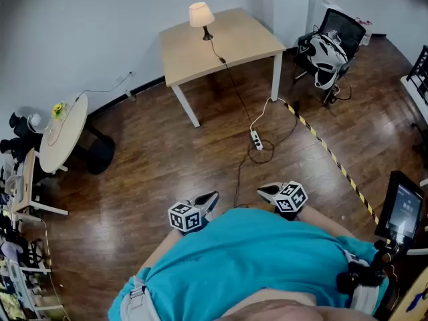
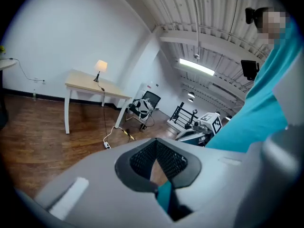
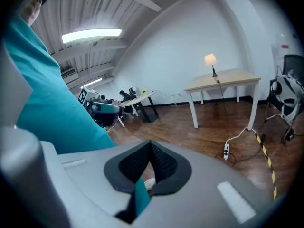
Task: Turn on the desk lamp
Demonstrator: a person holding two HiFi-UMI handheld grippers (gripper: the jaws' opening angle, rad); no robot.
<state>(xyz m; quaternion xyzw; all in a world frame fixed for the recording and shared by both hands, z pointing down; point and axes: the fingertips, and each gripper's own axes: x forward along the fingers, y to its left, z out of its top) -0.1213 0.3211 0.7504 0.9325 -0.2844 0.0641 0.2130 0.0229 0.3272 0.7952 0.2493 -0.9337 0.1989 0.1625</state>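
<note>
**Desk lamp [image 1: 201,17] well apart from both closed tongs**

A wooden floor [image 1: 167,159] stretches between the person and the square table [image 1: 247,42]. The lamp stands on that table near its back edge, by the wall. An office chair [image 1: 332,45] sits right of the table, and a round table [image 1: 63,129] is well to its left. The left gripper [image 1: 211,196] and right gripper [image 1: 263,190] are held close to the person's teal shirt [image 1: 247,259]. Each has its jaws closed tip to tip, with nothing between them. The lamp's cord [image 1: 231,79] runs down to a power strip [image 1: 257,139] on the floor.

Left gripper [image 1: 212,198] points toward 2 o'clock, right gripper [image 1: 265,191] toward 10 o'clock, side by side, both with jaws closed on nothing
</note>
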